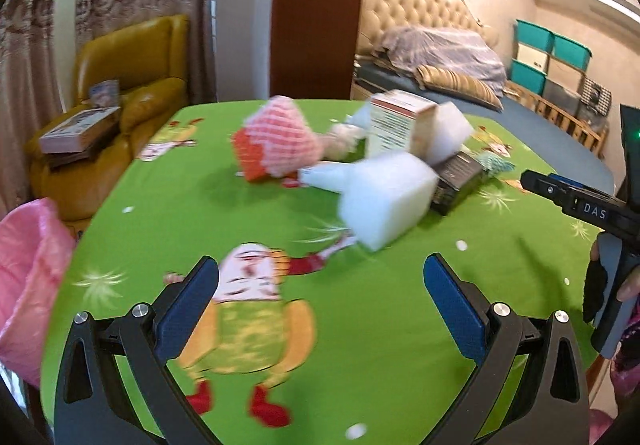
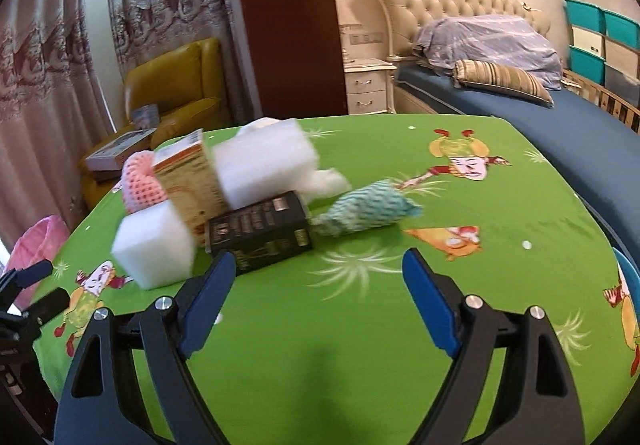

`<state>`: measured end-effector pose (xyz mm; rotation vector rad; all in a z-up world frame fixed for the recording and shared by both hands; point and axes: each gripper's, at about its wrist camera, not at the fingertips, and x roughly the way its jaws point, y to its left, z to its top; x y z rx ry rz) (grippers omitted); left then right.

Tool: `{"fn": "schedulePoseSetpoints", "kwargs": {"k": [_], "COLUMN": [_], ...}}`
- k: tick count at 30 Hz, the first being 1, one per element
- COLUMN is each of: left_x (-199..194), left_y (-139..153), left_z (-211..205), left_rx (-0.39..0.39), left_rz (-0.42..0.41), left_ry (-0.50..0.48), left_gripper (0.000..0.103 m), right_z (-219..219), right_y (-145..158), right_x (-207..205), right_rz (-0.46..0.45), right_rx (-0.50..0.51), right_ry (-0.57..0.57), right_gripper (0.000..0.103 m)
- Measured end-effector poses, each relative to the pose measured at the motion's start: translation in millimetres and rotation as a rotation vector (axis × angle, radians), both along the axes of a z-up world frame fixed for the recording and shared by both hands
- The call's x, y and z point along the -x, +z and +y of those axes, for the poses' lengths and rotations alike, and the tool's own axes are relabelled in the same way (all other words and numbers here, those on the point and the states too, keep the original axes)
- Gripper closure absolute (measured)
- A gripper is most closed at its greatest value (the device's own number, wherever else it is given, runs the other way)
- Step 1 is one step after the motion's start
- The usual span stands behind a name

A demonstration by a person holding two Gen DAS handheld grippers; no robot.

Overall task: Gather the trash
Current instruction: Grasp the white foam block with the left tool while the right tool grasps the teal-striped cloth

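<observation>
A pile of trash lies on the green tablecloth (image 1: 360, 325). It holds white foam blocks (image 1: 386, 199) (image 2: 154, 247), a pink foam net (image 1: 280, 139) (image 2: 142, 181), a cardboard box (image 1: 396, 121) (image 2: 192, 177), a black box (image 1: 460, 177) (image 2: 260, 235) and a teal foam net (image 2: 372, 211). My left gripper (image 1: 320, 301) is open and empty, short of the nearest foam block. My right gripper (image 2: 318, 297) is open and empty, its left finger close to the black box. The right gripper also shows at the right edge of the left wrist view (image 1: 576, 205).
A pink bag (image 1: 28, 285) (image 2: 38, 245) hangs at the table's left edge. A yellow armchair (image 1: 120, 85) with books stands behind left, a bed (image 2: 500, 85) behind right. Teal storage boxes (image 1: 548, 57) stack at the far right.
</observation>
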<state>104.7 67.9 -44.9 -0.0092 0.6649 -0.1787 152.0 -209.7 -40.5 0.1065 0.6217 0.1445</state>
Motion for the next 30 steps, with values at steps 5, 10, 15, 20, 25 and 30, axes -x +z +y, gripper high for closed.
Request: {"fn": "schedulePoseSetpoints", "kwargs": {"k": [5, 10, 15, 20, 25, 30], "left_x": [-19, -40, -58, -59, -61, -62], "left_y": [-8, -13, -16, -19, -24, -21], "left_z": [-23, -40, -51, -50, -42, -41], "left_rx": [-0.006, -0.035, -0.034, -0.006, 0.023, 0.046], "left_rz": [0.032, 0.055, 0.087, 0.099, 0.124, 0.128], "left_ry": [-0.018, -0.026, -0.033, -0.022, 0.007, 0.013], "left_gripper": [0.007, 0.007, 0.007, 0.007, 0.007, 0.007], "right_z": [-24, -43, -38, -35, -17, -13], "right_y": [-3, -9, -16, -29, -36, -28], "right_x": [-12, -45, -83, -120, -125, -110], "right_rz": [0.020, 0.070, 0.111, 0.194, 0.232, 0.161], "right_rx": [-0.014, -0.008, 0.004, -0.016, 0.006, 0.001], "right_ry": [-0.057, -0.105, -0.090, -0.078, 0.028, 0.029], "right_gripper": [0.020, 0.020, 0.020, 0.024, 0.060, 0.076]}}
